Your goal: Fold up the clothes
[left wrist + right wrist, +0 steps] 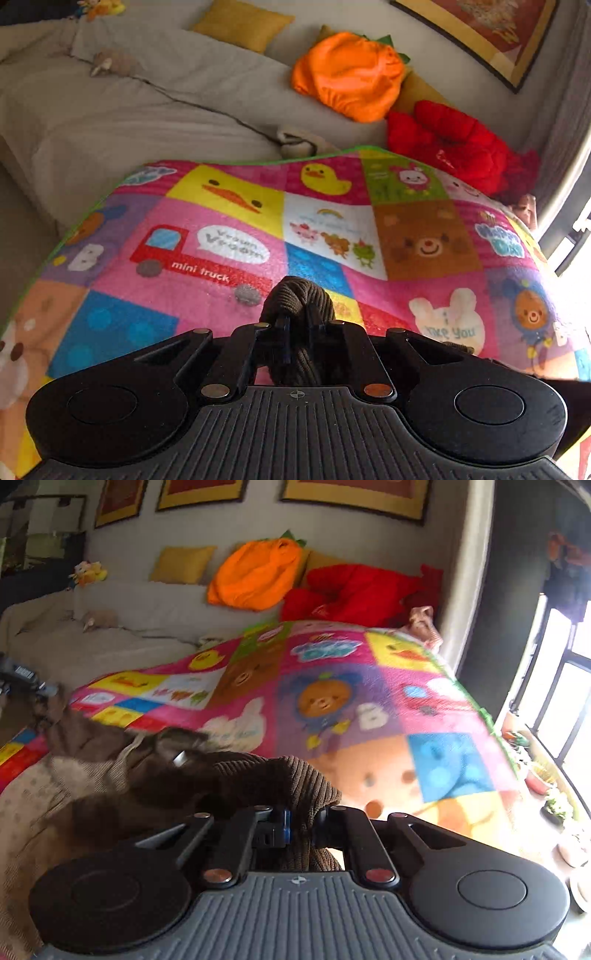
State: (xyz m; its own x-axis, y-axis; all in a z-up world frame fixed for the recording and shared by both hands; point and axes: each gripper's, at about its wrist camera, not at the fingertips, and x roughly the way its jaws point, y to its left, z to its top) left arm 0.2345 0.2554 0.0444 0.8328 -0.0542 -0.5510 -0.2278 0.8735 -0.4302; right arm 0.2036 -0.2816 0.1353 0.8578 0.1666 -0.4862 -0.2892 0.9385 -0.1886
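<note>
A brown corduroy garment (147,775) is held over the colourful cartoon blanket (369,701). My right gripper (299,825) is shut on a bunched edge of it, and the cloth trails left with its pale lining showing. My left gripper (297,326) is shut on another bunch of the brown corduroy garment (295,295), which bulges above the fingers, over the blanket (221,221). The left gripper also shows at the far left of the right wrist view (22,679).
The blanket covers a bed or sofa. An orange pumpkin cushion (347,74), red plush (450,144) and yellow pillows (240,22) lie behind it on grey bedding (110,122). Framed pictures (354,494) hang on the wall. A window with plants (554,775) is on the right.
</note>
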